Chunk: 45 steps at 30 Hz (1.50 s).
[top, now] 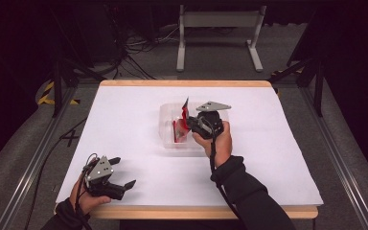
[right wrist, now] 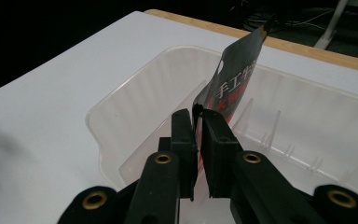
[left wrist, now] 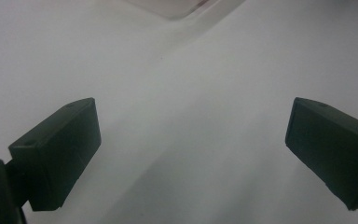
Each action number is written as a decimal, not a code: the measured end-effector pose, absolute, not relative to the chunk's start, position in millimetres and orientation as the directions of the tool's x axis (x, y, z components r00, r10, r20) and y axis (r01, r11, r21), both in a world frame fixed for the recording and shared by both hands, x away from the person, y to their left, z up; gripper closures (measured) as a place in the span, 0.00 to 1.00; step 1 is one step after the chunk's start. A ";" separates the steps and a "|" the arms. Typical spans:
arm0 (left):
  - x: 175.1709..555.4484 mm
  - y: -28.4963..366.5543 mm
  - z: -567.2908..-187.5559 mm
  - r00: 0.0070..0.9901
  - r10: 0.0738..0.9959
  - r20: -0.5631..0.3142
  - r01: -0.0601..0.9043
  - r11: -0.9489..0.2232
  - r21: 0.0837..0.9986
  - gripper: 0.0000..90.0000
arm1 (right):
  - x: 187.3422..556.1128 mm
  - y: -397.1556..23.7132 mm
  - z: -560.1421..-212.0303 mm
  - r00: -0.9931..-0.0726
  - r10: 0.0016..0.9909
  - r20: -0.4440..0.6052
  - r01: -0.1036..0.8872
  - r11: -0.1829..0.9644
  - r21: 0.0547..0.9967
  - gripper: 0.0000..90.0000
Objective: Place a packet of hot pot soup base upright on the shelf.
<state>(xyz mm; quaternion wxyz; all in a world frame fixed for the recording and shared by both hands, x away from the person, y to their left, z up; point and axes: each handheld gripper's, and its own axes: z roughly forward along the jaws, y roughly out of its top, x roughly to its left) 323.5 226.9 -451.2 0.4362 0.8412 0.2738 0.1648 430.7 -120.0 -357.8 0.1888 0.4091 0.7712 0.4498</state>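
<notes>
White worktop carries a clear plastic bin; your right tool pinches the black-and-red packet over it, unreleased. Your left tool rests spread, empty.

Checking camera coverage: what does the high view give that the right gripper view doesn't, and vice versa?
High view alone: the left gripper, jaws open, resting near the table's front edge, plus both forearms. Right gripper view alone: white printed characters on the black-and-red packet, and the ribs inside the clear tray. Both: the right gripper shut on the packet, over the tray.
</notes>
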 end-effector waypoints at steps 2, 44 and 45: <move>323.2 226.8 -451.2 0.795 0.606 0.036 0.317 -0.465 0.826 0.04 | 430.4 -119.2 -357.6 -0.604 0.793 0.075 0.456 0.268 0.849 0.93; 322.9 225.2 -451.6 0.796 0.603 0.045 0.315 -0.477 0.820 0.04 | 440.1 -123.6 -355.4 -0.693 0.720 -0.022 0.426 0.434 0.794 0.53; 322.9 225.1 -451.6 0.796 0.603 0.045 0.315 -0.477 0.820 0.04 | 440.0 -124.6 -354.8 -0.694 0.720 -0.026 0.423 0.437 0.794 0.52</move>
